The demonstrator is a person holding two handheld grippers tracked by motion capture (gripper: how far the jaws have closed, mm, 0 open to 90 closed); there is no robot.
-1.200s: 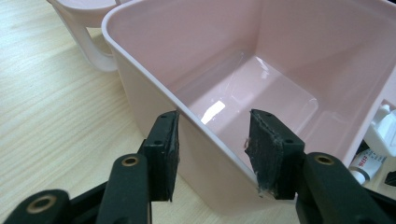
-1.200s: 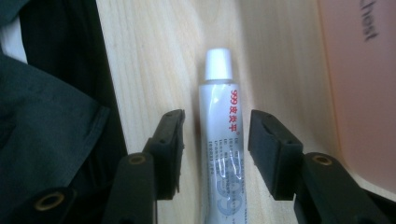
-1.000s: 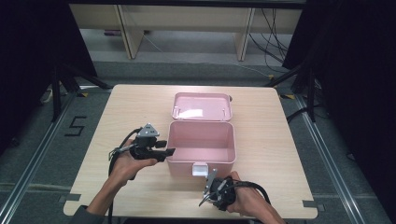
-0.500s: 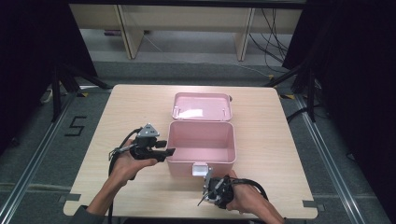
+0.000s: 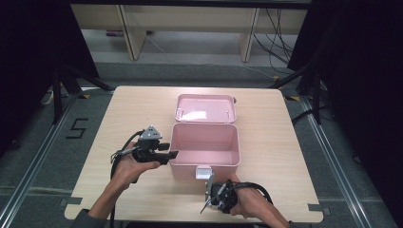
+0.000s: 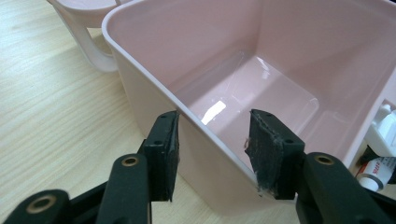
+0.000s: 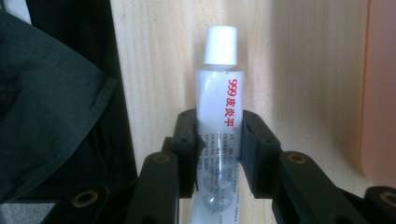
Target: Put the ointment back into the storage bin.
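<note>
An open pink plastic box stands at the middle of the table, its lid folded back behind it. My left gripper is at the box's left wall. In the left gripper view it is open and straddles the wall, one jaw outside and one inside. The inside of the box looks bare. My right gripper is in front of the box near the table's front edge. It is shut on a white tube with red print and a white cap, held over the table.
The wooden table has free room on both sides of the box. A white latch hangs on the box's front wall. Dark cloth lies beyond the table's edge in the right gripper view. Shelf legs and cables stand behind the table.
My right gripper, with the tube in it, has shifted slightly left along the table's front edge. The left gripper has stayed at the box wall.
</note>
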